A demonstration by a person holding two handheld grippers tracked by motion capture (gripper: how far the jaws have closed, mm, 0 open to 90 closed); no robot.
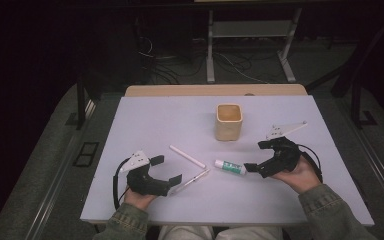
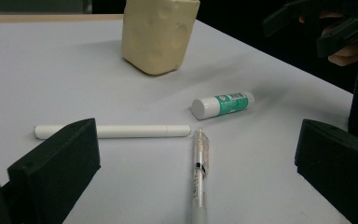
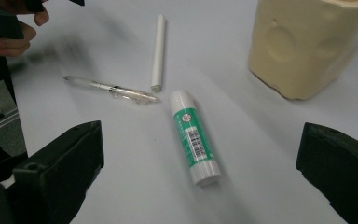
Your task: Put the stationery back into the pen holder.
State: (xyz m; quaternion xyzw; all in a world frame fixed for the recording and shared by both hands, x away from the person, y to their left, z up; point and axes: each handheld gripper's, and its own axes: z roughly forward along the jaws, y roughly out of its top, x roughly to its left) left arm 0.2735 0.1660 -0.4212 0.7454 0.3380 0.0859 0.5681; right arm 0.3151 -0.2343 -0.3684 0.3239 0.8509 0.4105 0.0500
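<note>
A cream cup (image 1: 228, 121) stands upright at the table's middle back. In front of it lie a white stick (image 1: 187, 156), a clear pen (image 1: 195, 179) and a green-and-white glue stick (image 1: 230, 167). My left gripper (image 1: 166, 170) is open at the front left, and the clear pen (image 2: 199, 172) lies between its jaws, untouched. My right gripper (image 1: 259, 156) is open at the right. The glue stick (image 3: 196, 137) lies on the table in the gap between its jaws, with its white cap toward the pen. Neither gripper holds anything.
The pale table (image 1: 145, 115) has a wooden strip (image 1: 215, 90) along its far edge. Beyond it, desk legs (image 1: 210, 50) and cables lie on the dark floor. The cup (image 3: 307, 42) stands close to the right gripper's far side.
</note>
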